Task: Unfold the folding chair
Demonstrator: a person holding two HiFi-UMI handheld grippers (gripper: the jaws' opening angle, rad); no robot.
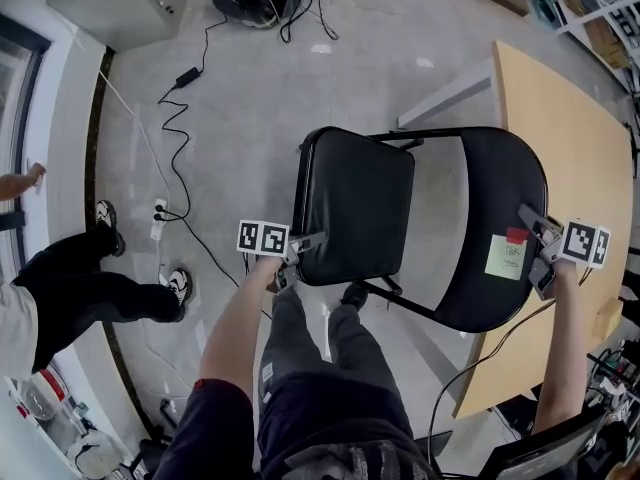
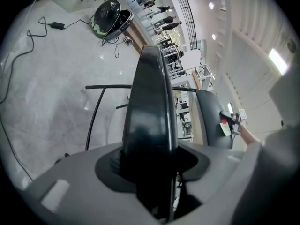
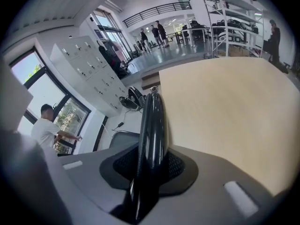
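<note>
The seat is clamped by the left gripper, the backrest by the right gripper. An unreadable label is stuck there.

The grey glossy floor is carrying the folding chair beside the wooden surface; black cables are lying on the floor at the left.

On the folding chair the seat and backrest are smooth, glossy black vinyl-like padding, the thin tube frame black-painted metal, the note paper, the worktop matt pale wood, the floor polished grey stone-like tile.
</note>
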